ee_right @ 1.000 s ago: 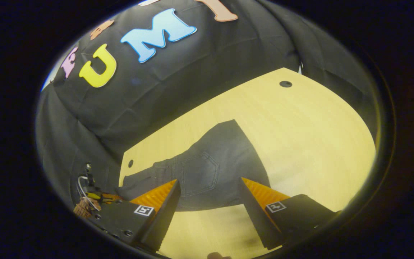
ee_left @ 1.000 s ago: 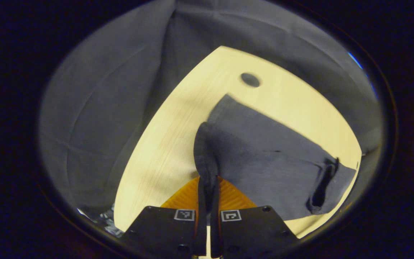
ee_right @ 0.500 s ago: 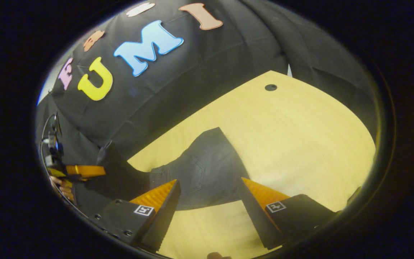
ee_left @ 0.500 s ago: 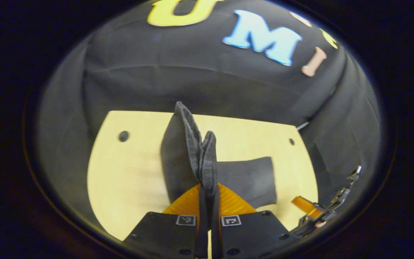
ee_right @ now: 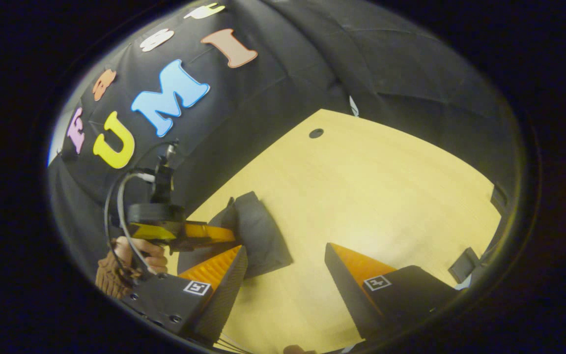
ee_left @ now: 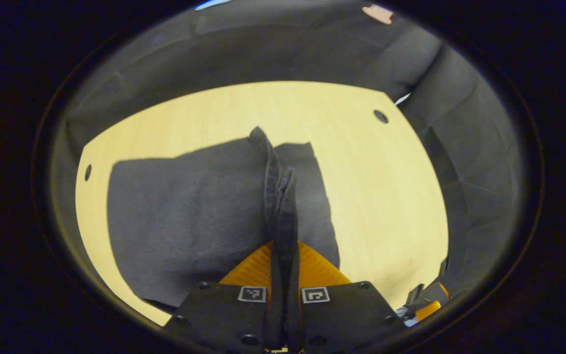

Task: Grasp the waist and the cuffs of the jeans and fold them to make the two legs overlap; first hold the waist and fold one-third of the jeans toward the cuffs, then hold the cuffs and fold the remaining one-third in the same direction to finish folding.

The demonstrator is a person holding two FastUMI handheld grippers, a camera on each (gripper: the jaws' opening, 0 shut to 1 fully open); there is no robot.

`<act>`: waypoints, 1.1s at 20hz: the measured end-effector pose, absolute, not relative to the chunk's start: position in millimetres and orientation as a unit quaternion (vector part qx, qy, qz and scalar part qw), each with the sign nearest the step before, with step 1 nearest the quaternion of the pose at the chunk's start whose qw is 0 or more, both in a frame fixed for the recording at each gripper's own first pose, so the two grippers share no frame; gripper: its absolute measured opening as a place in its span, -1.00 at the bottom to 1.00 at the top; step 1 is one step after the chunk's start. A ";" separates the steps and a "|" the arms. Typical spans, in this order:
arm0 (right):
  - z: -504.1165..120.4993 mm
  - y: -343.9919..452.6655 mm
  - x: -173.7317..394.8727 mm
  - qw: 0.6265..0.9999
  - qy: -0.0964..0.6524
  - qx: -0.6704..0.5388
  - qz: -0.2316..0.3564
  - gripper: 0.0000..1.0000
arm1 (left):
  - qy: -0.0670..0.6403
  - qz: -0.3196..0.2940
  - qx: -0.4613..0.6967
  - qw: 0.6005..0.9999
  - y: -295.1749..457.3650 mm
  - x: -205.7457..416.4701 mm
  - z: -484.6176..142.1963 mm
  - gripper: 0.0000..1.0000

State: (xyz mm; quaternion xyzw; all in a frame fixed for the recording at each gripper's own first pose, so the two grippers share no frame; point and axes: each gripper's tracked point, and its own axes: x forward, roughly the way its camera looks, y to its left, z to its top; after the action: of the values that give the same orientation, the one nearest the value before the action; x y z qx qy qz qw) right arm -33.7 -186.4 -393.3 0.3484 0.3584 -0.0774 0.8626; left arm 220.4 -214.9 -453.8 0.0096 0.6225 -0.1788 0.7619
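Left gripper (ee_left: 283,255) pinches jeans (ee_left: 189,221) hem; right gripper (ee_right: 285,275) apart.

left gripper view close over the jeans (ee_left: 189,211), facing down across the table (ee_left: 386,196), right gripper view farther back, angled from beside, both sharing jeans, tabletop, booth wall

Setting: a recording booth, lab-type. Evidence: black cloth wall (ee_right: 273,93) draped on all visible sides of a pale wood-grain table (ee_right: 376,187) with round holes (ee_right: 316,133) near its corners; no household furnishings.
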 end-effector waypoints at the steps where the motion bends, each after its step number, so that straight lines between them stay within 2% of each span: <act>1: -395.5 -192.1 -38.5 0.859 0.358 0.358 -0.082 0.93 | 0.623 -0.164 0.012 0.765 -211.8 220.1 -469.1 -0.75; 4: -401.9 -207.3 -47.5 0.851 0.358 0.372 -0.093 0.93 | 0.621 -0.129 0.011 0.773 -201.7 222.5 -492.6 -0.75; 5: -401.7 -212.6 -50.4 0.851 0.357 0.373 -0.096 0.93 | 0.612 -0.124 0.005 0.781 -201.6 225.5 -490.8 -0.55; 7: -397.2 -224.1 -51.3 0.852 0.349 0.378 -0.100 0.93 | 0.612 -0.132 0.012 0.780 -196.4 224.8 -487.1 -0.36; 8: -393.0 -229.2 -50.7 0.853 0.343 0.380 -0.102 0.93 | 0.609 -0.134 0.004 0.782 -196.1 226.6 -482.1 -0.47; 9: -388.7 -235.0 -49.9 0.855 0.337 0.380 -0.102 0.93 | 0.604 -0.135 -0.002 0.786 -195.2 227.0 -475.1 -0.24; 11: -378.6 -249.5 -47.5 0.865 0.327 0.366 -0.102 0.93 | 0.582 -0.119 -0.009 0.805 -189.9 226.2 -450.9 0.11; 13: -367.4 -267.8 -48.5 0.879 0.319 0.339 -0.101 0.93 | 0.517 -0.112 -0.011 0.849 -187.6 238.0 -404.5 0.77; 14: -360.8 -279.5 -47.7 0.887 0.313 0.325 -0.099 0.93 | 0.470 -0.121 -0.022 0.874 -195.1 242.5 -373.5 0.80; 16: -347.0 -308.7 -42.1 0.911 0.284 0.287 -0.088 0.93 | 0.364 -0.152 -0.061 0.917 -229.4 240.8 -299.4 0.73; 18: -338.7 -345.5 -30.0 0.940 0.240 0.230 -0.070 0.92 | 0.281 -0.172 -0.087 0.940 -263.7 219.9 -240.3 0.73; 20: -329.1 -386.2 -14.5 0.969 0.188 0.155 -0.043 0.93 | 0.202 -0.152 -0.095 0.963 -287.5 192.0 -200.8 0.74; 22: -322.1 -426.1 1.6 0.989 0.131 0.073 -0.016 0.92 | 0.114 -0.101 -0.110 0.982 -312.5 170.2 -177.3 0.73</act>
State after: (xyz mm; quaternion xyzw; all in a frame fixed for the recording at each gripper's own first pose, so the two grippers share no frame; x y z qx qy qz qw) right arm 1.6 -426.1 -322.1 0.0733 0.1309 -0.0162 0.9885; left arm 170.2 -312.5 -177.3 -0.1102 0.1142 -0.1014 0.9821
